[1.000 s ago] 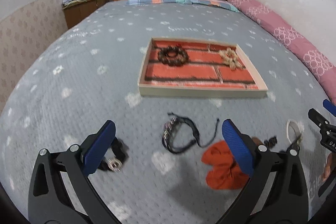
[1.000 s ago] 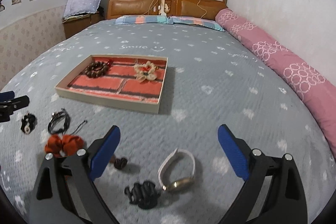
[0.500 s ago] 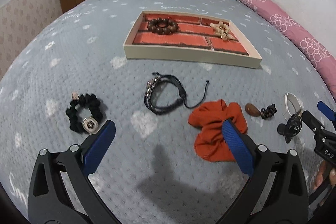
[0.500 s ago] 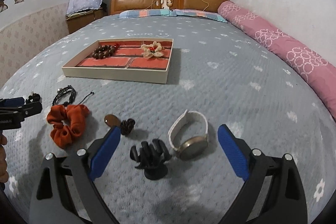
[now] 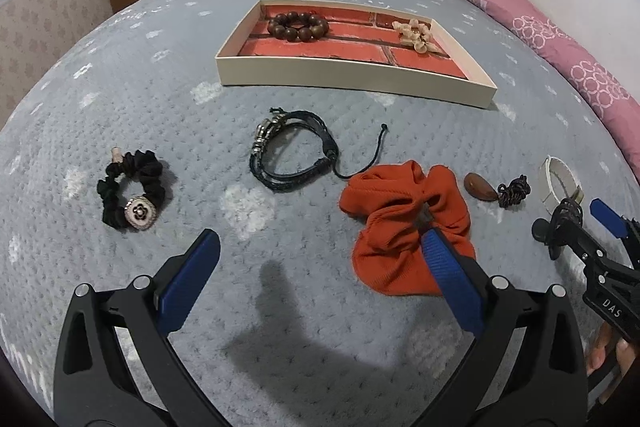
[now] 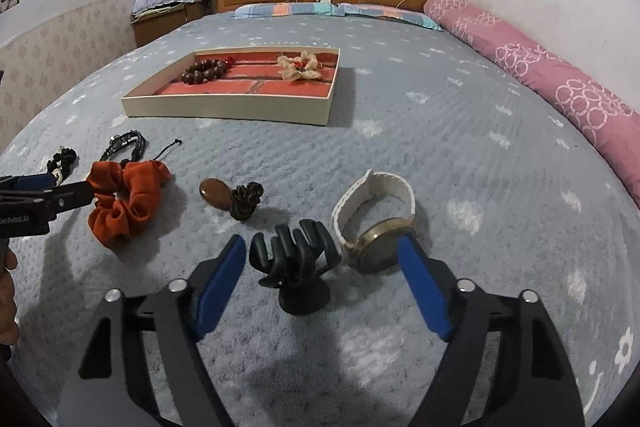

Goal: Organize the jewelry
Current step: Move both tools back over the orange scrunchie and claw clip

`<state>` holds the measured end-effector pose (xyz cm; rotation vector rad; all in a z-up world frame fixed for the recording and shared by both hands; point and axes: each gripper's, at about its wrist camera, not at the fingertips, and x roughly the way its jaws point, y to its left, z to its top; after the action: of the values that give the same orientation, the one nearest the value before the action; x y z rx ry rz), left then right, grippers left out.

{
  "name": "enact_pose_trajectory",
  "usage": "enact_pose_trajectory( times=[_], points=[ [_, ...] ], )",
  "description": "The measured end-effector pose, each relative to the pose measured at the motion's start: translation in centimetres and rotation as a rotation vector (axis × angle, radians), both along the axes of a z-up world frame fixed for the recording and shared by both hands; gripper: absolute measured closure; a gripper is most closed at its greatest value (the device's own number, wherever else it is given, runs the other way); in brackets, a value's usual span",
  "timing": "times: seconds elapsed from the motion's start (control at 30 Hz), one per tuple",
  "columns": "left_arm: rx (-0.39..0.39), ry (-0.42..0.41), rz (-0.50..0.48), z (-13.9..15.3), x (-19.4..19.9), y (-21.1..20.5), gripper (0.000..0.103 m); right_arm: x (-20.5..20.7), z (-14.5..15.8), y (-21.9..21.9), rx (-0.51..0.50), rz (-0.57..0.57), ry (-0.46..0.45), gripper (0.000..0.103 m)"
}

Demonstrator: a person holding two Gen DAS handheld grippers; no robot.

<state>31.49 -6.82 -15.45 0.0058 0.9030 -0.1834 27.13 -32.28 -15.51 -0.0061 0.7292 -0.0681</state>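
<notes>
In the left wrist view, we held our left gripper [image 5: 316,267] wide-jawed above the grey quilted bed [image 5: 120,115], one finger overlapping the crumpled orange fabric scrunchie [image 5: 400,219], probably our next pick for the cream brick-lined tray [image 5: 352,77].

In the right wrist view, our right gripper [image 6: 320,267] stood wide around the black plastic claw clip [image 6: 296,263], beside the white-strapped watch [image 6: 372,223].

Black claw clip [image 6: 295,263], watch [image 6: 376,227] beside (both on bedspread)
</notes>
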Motion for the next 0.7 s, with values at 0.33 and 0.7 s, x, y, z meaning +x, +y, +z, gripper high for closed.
enact_pose_trajectory(
  times=[0.33,0.7],
  points=[
    [-0.008,0.017,-0.010,-1.3,1.7,-1.3,0.006,1.1,-0.6,0.2,0.013,0.008,0.020,0.034],
    [-0.034,0.049,-0.056,-2.3,2.6,-2.0,0.048,1.0,-0.5,0.4,0.022,0.011,-0.001,0.049]
  ],
)
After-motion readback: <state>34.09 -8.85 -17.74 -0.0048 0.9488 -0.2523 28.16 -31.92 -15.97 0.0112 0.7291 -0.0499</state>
